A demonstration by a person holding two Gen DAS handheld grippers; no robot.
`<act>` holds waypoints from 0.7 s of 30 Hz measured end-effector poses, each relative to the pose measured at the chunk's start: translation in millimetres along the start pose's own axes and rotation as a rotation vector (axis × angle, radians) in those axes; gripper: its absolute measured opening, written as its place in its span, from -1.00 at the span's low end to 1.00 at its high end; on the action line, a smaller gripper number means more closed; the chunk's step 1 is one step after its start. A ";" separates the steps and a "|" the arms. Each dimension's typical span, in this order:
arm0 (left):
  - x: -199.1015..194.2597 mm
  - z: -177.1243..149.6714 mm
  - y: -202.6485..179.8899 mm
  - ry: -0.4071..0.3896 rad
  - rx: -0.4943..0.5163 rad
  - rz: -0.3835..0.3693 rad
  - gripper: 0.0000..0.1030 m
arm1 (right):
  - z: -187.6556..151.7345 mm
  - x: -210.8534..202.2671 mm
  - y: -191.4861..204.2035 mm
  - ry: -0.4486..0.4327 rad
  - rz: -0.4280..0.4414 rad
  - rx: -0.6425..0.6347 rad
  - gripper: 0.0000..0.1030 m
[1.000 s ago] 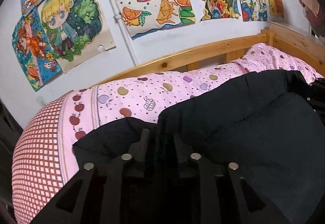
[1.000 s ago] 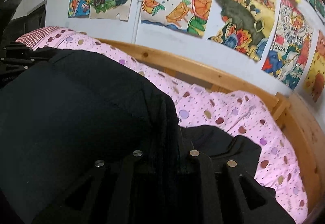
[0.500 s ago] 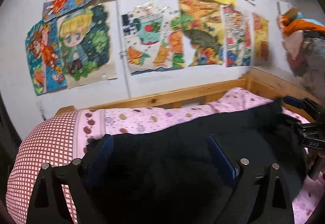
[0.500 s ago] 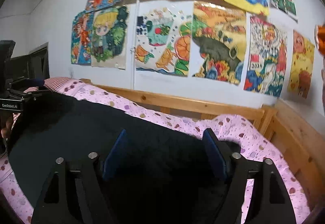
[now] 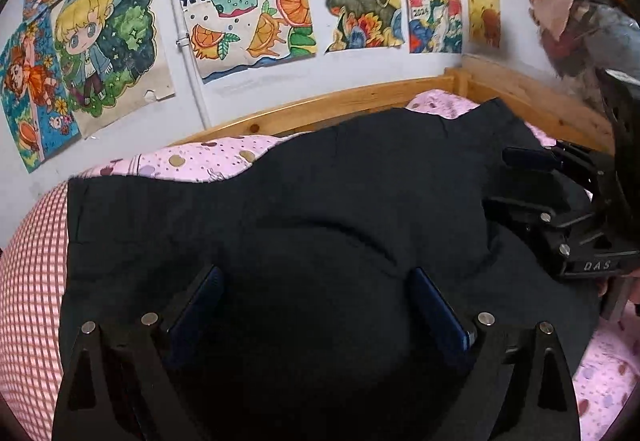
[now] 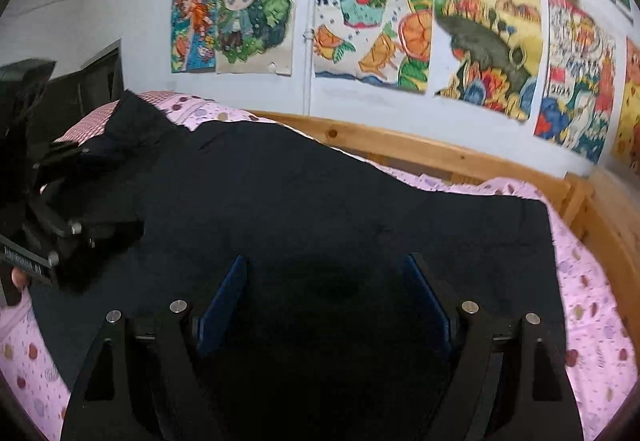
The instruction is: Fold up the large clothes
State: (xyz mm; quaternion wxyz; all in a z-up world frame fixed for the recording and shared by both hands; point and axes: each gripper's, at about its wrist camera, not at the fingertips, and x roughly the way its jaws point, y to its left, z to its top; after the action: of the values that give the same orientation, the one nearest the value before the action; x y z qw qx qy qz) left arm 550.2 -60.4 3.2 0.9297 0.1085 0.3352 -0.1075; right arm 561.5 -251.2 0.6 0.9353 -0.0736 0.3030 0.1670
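Note:
A large black garment lies spread and folded over on the pink spotted bedsheet; it also fills the middle of the right wrist view. My left gripper is open, its blue pads wide apart just above the cloth, holding nothing. My right gripper is open too, above the garment's near part. Each gripper shows in the other's view: the right one at the right edge, the left one at the left edge.
A wooden bed frame runs along the far side and right end. A red checked pillow lies at the left. Coloured drawings cover the wall behind. Hanging clothes are at the far right.
Both grippers were shut on the black garment a second ago. They have let go and opened, and pulled back above it. The garment now lies flatter on the bed.

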 end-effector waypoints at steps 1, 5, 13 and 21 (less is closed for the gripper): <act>6.0 3.3 3.1 0.003 -0.008 0.022 0.86 | 2.8 9.3 -1.2 0.015 0.005 0.011 0.47; 31.8 9.8 25.8 0.047 -0.112 0.052 0.86 | 10.2 47.8 -5.1 0.076 -0.003 0.045 0.48; 67.6 6.8 55.4 0.120 -0.275 -0.007 0.86 | 4.4 81.8 -31.1 0.165 0.008 0.163 0.58; 76.7 -13.0 60.4 0.106 -0.364 -0.105 0.88 | -18.5 87.4 -45.1 0.150 0.055 0.253 0.58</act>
State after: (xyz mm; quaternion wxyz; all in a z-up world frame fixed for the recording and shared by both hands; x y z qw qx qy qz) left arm 616.6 -9.0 -48.3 0.9080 -0.0734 0.4031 -0.0877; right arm 634.0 -274.3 -64.3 0.9068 0.0411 0.3928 0.1472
